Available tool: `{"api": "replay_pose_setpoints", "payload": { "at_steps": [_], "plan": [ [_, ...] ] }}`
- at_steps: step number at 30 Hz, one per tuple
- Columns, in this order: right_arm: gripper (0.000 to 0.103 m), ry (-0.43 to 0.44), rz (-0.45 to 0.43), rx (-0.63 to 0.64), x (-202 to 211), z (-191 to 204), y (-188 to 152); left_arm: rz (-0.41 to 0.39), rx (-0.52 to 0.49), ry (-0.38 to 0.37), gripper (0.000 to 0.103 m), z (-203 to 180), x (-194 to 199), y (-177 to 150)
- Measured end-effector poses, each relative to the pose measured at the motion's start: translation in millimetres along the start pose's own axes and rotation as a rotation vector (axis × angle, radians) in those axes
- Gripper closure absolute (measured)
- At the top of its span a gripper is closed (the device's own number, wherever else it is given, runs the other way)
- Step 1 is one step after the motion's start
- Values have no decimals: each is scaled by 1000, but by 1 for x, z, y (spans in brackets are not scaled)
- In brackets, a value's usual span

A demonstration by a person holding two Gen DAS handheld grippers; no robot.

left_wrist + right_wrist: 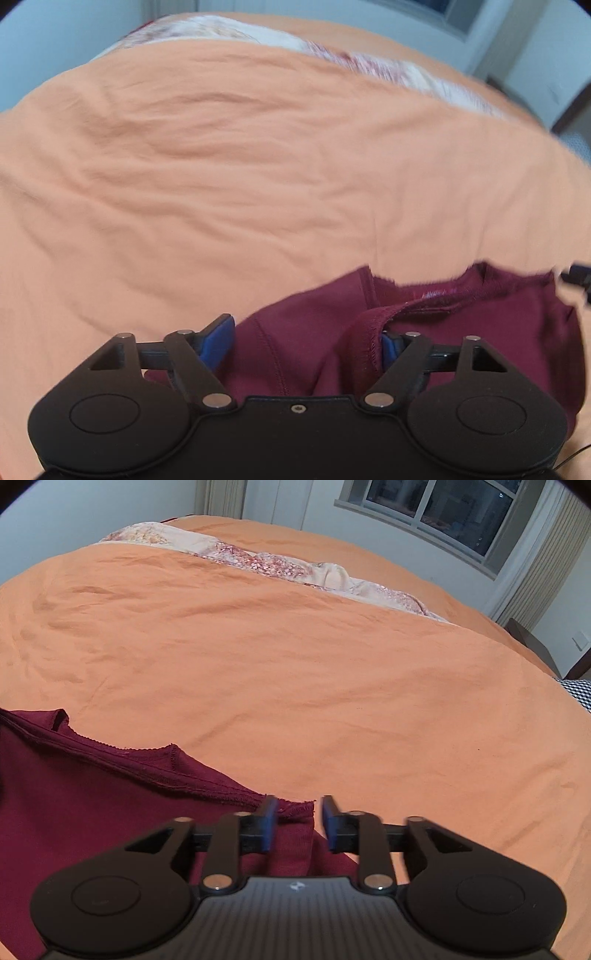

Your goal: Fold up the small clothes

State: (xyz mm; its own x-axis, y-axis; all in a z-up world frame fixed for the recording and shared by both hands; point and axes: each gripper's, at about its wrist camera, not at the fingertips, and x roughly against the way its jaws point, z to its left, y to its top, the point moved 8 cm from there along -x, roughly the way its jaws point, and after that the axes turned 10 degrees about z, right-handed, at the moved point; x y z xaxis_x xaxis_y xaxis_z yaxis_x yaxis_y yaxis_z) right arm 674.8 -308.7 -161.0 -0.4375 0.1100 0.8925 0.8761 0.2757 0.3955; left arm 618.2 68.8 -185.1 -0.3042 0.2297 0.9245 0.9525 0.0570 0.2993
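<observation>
We see a maroon garment (461, 332) lying on the near edge of an orange bedspread (258, 184), its raw-hemmed top edge running roughly left to right across the bed, so its long axis lies crosswise between the two grippers; in the right wrist view that stitched edge (166, 775) slants from upper left down toward the fingers. Which end is neck or waist we cannot tell, as the cloth is bunched. Our left gripper (308, 341) sits low over the cloth with its jaws spread wide; one blue pad (218, 341) shows beside the fabric, and the other is partly tucked under a rolled fold of the hem. Our right gripper (297, 823) has its jaws set narrow but apart, with a corner of the garment's hem lying in the gap between the blue pads (330, 823), not pinched as far as we can see. Farther back a floral quilt (258, 559) stretches across the bed, and beyond it a window (443, 506) sits in the wall with curtains (546, 565) beside it.
</observation>
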Motion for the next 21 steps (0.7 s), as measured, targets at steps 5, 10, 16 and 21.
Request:
{"api": "replay_pose_setpoints", "payload": {
  "at_steps": [5,10,16,21],
  "plan": [
    [26,-6,-18,6,7,10,-7,-50,38,-27,12,15,18,-11],
    [17,33,-43,61,13,43,-18,-33,1,-4,8,18,14,-9],
    [13,102,35,99,3,87,-40,39,-14,-77,8,11,10,16],
    [13,81,120,80,-16,97,-59,-13,79,-158,7,30,36,47]
  ]
}}
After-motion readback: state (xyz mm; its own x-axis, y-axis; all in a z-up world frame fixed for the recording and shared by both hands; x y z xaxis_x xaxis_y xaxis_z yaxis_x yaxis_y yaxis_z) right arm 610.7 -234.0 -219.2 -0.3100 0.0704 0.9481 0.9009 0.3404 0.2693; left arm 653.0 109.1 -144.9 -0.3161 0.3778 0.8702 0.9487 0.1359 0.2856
